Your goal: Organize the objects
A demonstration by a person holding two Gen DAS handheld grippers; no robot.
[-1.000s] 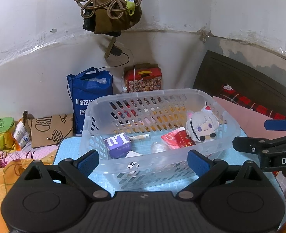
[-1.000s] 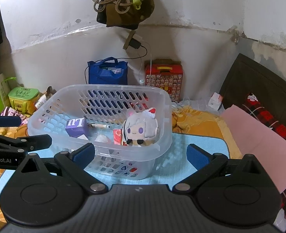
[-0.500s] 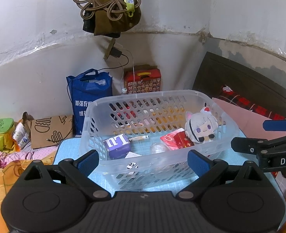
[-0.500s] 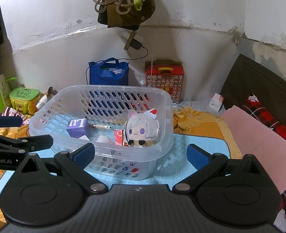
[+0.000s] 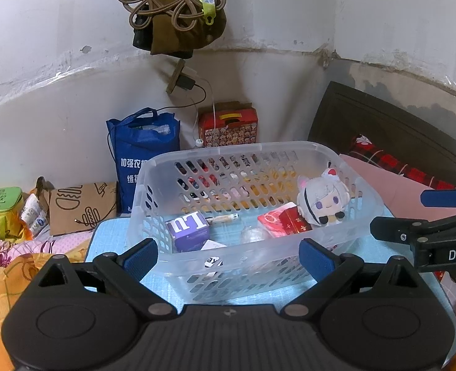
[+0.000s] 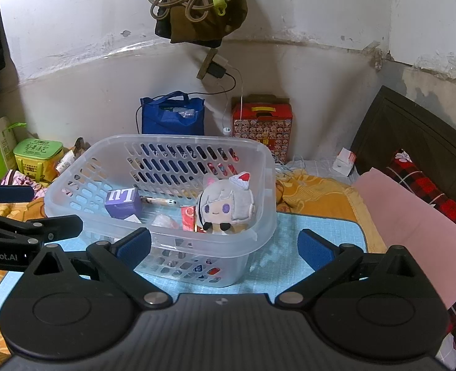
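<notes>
Left wrist: basket (image 5: 252,154) on blue mat (image 5: 104,238), both claws spread, empty.
Plush (image 5: 322,201) sits in basket's right end, leaning on red packet (image 5: 282,221); likely soft and light. Pinch its head; left claw (image 5: 228,255), right claw (image 6: 224,245) hover short of rim.

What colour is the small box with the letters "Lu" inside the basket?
Purple with white letters; the small cardboard box in the clear plastic basket shows best in the right wrist view.

A translucent white slotted basket (image 5: 249,154) is being shown at centre frame on a pale blue gridded mat (image 5: 104,238); a purple box (image 5: 187,230), red packet (image 5: 285,221) and grey-haired plush doll (image 5: 322,201) are being displayed inside.
</notes>
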